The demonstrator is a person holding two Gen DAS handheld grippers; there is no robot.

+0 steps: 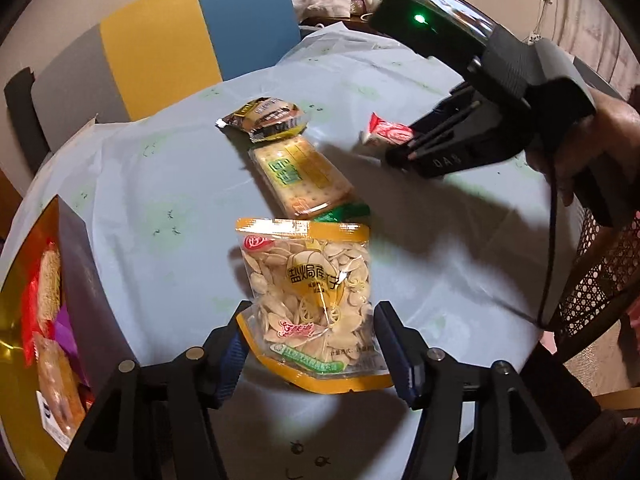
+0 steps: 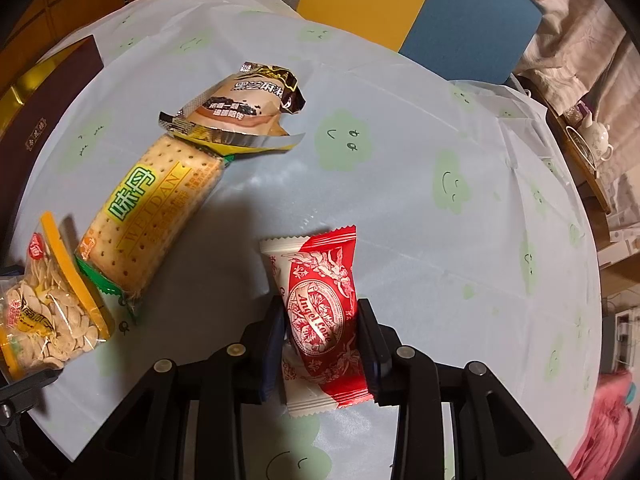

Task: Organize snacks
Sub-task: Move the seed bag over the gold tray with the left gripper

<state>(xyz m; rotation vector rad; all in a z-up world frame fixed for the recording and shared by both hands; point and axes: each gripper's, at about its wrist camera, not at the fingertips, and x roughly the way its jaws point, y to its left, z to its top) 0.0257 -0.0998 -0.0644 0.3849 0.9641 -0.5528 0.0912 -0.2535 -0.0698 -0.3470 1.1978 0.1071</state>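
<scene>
My left gripper [image 1: 310, 312] is shut on a clear bag of pumpkin seeds [image 1: 310, 288] with orange edges; the bag also shows in the right wrist view [image 2: 52, 320]. My right gripper [image 2: 320, 312] is shut on a red and white candy packet [image 2: 324, 312], seen at right in the left wrist view [image 1: 386, 134]. A cracker pack [image 1: 302, 176] [image 2: 156, 208] lies mid-table. A sesame snack pouch [image 1: 266, 118] [image 2: 240, 108] lies just beyond it.
The round table [image 2: 400, 184] has a pale blue cloth with green faces. A gold-lined box [image 1: 24, 320] holding several snacks stands at the table's left edge. A yellow and blue chair [image 1: 200, 40] is behind the table. A teapot [image 2: 596, 136] sits off to the right.
</scene>
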